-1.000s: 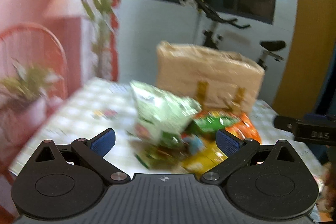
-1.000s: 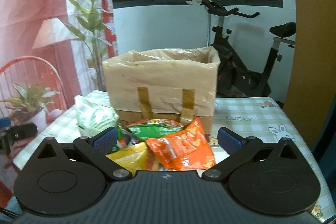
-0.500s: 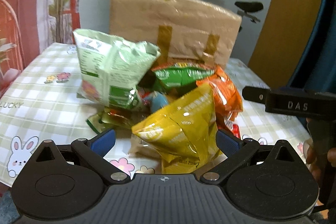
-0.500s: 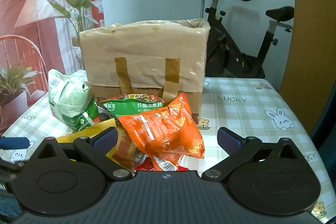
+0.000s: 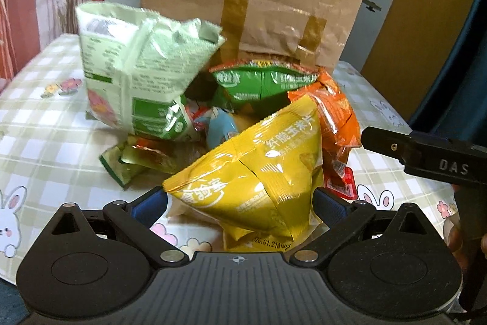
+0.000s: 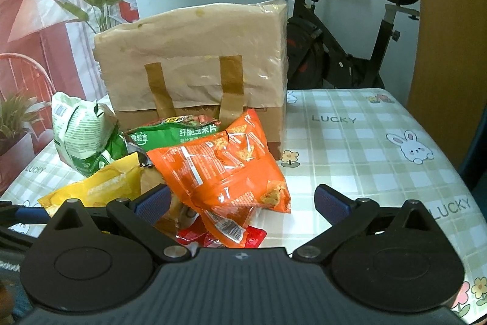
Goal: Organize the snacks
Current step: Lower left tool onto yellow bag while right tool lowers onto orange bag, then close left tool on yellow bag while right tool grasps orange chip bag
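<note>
From the left, the pale green bag [image 5: 137, 75] leans at the pile's edge on the checked tablecloth [image 5: 45, 118], and the left gripper [image 5: 240, 200] has closed in over the last second – its jaws now stand wide apart, one on each side of the yellow bag [image 5: 258, 172], holding nothing. Further right, the right gripper [image 6: 240, 200] is lower too, spread wide and empty around the orange bag [image 6: 225, 166] – with the cardboard box [image 6: 194, 60] behind, both look ready for a first pick
</note>
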Tool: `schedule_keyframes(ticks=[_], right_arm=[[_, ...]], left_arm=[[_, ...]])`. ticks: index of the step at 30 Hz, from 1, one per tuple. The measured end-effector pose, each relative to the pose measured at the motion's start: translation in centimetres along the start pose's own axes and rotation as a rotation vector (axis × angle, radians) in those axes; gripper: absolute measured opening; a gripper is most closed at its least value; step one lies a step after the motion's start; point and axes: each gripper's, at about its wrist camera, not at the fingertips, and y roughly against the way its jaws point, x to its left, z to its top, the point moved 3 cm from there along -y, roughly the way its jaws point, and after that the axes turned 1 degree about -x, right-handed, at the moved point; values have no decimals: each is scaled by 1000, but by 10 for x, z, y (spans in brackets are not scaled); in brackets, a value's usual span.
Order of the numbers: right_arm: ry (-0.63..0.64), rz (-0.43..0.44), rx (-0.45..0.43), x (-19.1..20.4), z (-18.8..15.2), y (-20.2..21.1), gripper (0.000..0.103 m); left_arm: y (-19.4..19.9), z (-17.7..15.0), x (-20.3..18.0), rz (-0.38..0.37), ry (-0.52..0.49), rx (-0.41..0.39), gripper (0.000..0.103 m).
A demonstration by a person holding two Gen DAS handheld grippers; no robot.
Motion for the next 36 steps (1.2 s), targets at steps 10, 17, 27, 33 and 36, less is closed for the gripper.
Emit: schedule_keyframes(ticks=[10,17,27,33,36], right_arm=[[-43,2,12,-10,-4,-4,102],[-52,10,19,-11,-7,-5,101],[2,10,4,-5,-10,-9,101],[148,-14,-27,8,-11,-16,101],[225,-14,-36,16,-12,-23,101]], left_arm=[[-17,-3,1,-107,21,16,80],[-1,-3,3,-86,13,-41,77],[39,6,13,-13,27,-175,76],[45,11,20,22,47,-214,76],[50,10,25,37,56,-230,76]])
